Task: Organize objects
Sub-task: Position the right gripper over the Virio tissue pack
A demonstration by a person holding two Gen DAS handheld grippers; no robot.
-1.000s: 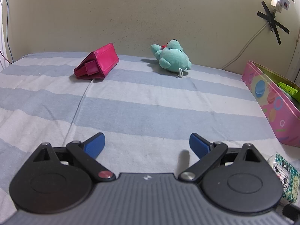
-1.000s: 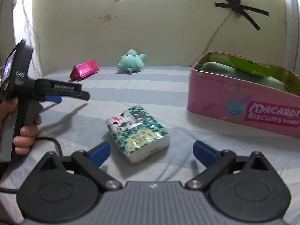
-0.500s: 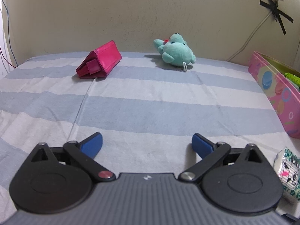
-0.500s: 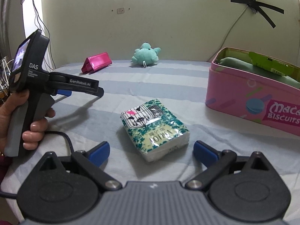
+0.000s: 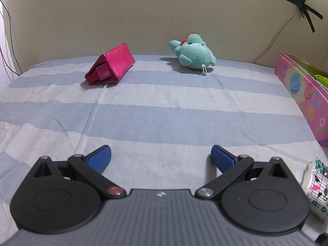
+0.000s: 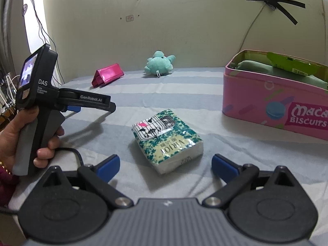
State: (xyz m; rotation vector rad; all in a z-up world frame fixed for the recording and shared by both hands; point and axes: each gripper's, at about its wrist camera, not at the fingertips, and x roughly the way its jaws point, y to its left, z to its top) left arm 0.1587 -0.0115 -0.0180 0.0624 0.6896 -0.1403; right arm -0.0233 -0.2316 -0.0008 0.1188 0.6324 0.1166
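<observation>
A: What changed?

B: Right gripper (image 6: 165, 165) has crept closer to the tissue pack (image 6: 167, 140); fingers spread wide, nothing held. Looks like pack goes next, prob. into the pink tin (image 6: 274, 104) far right.

A: Left gripper (image 5: 161, 156)?

B: Also spread, empty, now facing the pink wallet (image 5: 110, 67) and teal plush (image 5: 193, 54) at far edge.

A: Pack's look?

B: Soft, green floral wrap, lying flat on the striped cloth (image 6: 184, 94), just ahead between the fingers.

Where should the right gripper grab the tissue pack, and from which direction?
Take the tissue pack across its two long side faces, coming down from above and the near side. It lies flat on the striped cloth, turned at an angle, so the right gripper likely needs some wrist rotation. Its open jaws look wide enough. The pack looks soft, so squeeze gently.
</observation>
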